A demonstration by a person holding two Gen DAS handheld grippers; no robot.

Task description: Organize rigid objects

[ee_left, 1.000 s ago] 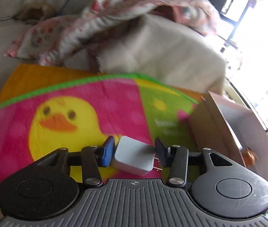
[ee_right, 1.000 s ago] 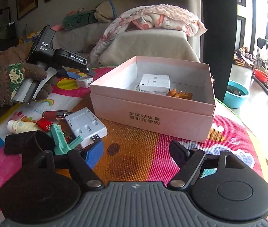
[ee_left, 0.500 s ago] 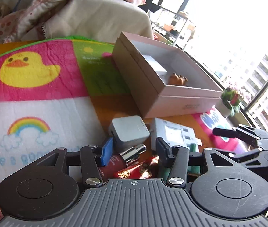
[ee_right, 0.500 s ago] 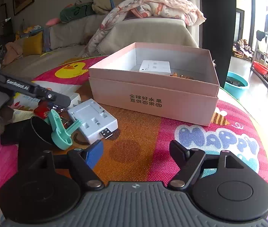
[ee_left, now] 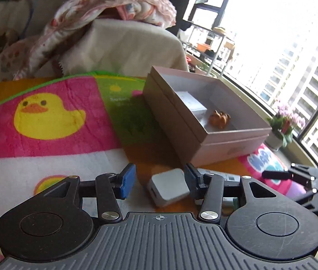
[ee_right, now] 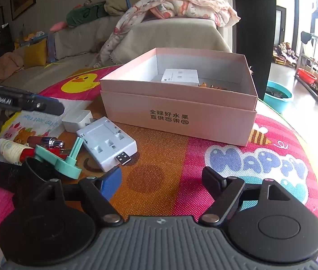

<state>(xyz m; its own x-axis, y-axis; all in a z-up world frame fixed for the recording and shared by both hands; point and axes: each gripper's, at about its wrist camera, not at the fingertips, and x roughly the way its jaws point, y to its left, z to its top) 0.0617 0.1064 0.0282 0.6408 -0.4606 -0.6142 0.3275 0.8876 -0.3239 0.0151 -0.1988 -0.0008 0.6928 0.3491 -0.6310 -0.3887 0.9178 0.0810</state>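
A white plug adapter (ee_left: 169,189) lies on the colourful mat between the fingers of my left gripper (ee_left: 159,178), which is open around it, not clamped. It also shows in the right wrist view (ee_right: 77,120) beside a white USB charger block (ee_right: 107,143). The open pink box (ee_right: 181,110) holds a white box (ee_right: 180,76) and a small brown figure (ee_left: 220,118). My right gripper (ee_right: 162,177) is open and empty, low over the mat in front of the box.
A teal hook (ee_right: 66,159), a red lipstick tube (ee_right: 44,141), a white tube (ee_right: 9,149) and black pieces (ee_right: 8,175) lie at the left. A sofa with a blanket (ee_right: 181,9) stands behind. A blue basin (ee_right: 276,94) is on the floor.
My left gripper carried the adapter from near the duck to beside the charger block, then opened and let it rest on the mat. The right gripper shifted slightly.
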